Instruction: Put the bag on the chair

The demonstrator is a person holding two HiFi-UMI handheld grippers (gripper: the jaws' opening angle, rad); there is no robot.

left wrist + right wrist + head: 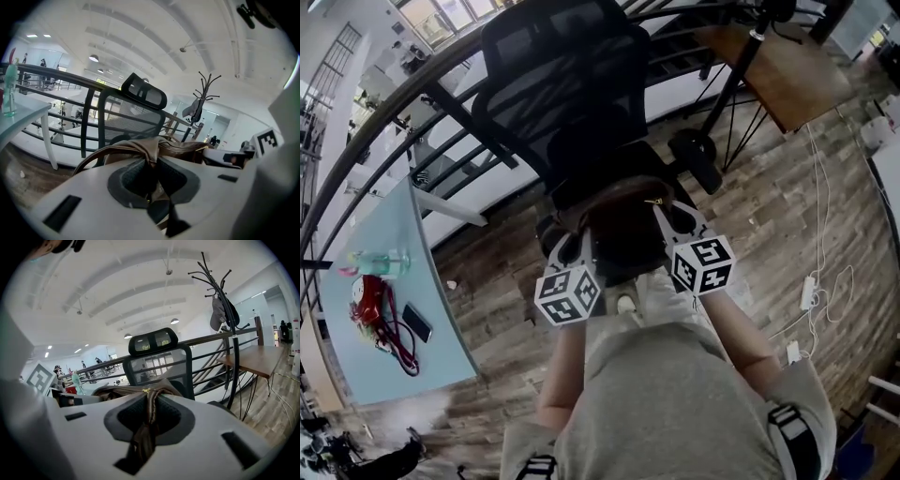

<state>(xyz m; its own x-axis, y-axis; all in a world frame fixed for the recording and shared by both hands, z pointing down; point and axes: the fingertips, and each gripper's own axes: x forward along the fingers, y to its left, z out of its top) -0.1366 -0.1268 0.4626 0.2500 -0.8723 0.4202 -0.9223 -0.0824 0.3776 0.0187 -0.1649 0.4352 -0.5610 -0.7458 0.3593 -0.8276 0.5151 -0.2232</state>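
Ideally, the left tool (572, 248) and right tool (672, 216), each clamped on the bag (623, 234) hanging just before the chair (562, 84), should lower it level onto the seat.

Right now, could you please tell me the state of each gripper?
The left gripper: jaws closed on the brown leather bag.
The right gripper: jaws closed on the same bag's strap.
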